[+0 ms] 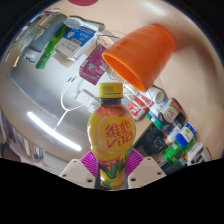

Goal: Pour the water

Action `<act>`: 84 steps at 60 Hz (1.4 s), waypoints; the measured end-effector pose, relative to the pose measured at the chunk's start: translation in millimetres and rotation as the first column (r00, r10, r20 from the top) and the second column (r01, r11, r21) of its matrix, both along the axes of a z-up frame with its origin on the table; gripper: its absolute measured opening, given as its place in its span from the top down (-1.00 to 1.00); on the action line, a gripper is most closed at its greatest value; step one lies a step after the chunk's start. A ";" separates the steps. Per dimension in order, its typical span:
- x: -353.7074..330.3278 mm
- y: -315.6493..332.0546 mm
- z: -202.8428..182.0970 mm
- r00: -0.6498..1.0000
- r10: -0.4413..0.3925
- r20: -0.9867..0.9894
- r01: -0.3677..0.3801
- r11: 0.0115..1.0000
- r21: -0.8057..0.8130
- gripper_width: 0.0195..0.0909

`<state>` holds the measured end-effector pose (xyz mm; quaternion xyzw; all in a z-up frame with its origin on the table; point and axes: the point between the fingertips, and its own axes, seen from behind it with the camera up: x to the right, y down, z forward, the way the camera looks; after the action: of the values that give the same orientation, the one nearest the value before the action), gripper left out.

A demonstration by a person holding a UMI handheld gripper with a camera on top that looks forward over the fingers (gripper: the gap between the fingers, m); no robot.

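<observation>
Gripper view is showing the fingers (110, 172) clamping a yellow-capped bottle (112, 135) upright between the pads (90, 163), readying a pour. Just beyond the bottle, an orange cup (140, 55) is lying tipped, mouth facing the jaws, on a cluttered table (40, 100).

Glossy white table (40, 100), scattered packets (72, 42)

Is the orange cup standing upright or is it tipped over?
Tipped. The orange cup lies tilted, its open mouth facing down toward the yellow-capped bottle, which the gripper holds between its jaws.
</observation>
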<state>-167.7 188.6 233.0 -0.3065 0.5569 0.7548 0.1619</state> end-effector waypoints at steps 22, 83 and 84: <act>-17.2 -13.9 0.2 0.852 0.036 0.522 -0.090 0.993 0.079 0.66; 283.6 -11.5 -175.1 -0.738 -0.056 0.672 -0.009 0.997 0.073 0.16; 283.7 -12.1 -175.6 -0.736 -0.050 0.675 -0.008 0.998 0.066 0.11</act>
<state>116.0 176.5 57.5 -0.7953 0.0488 -0.0074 0.6042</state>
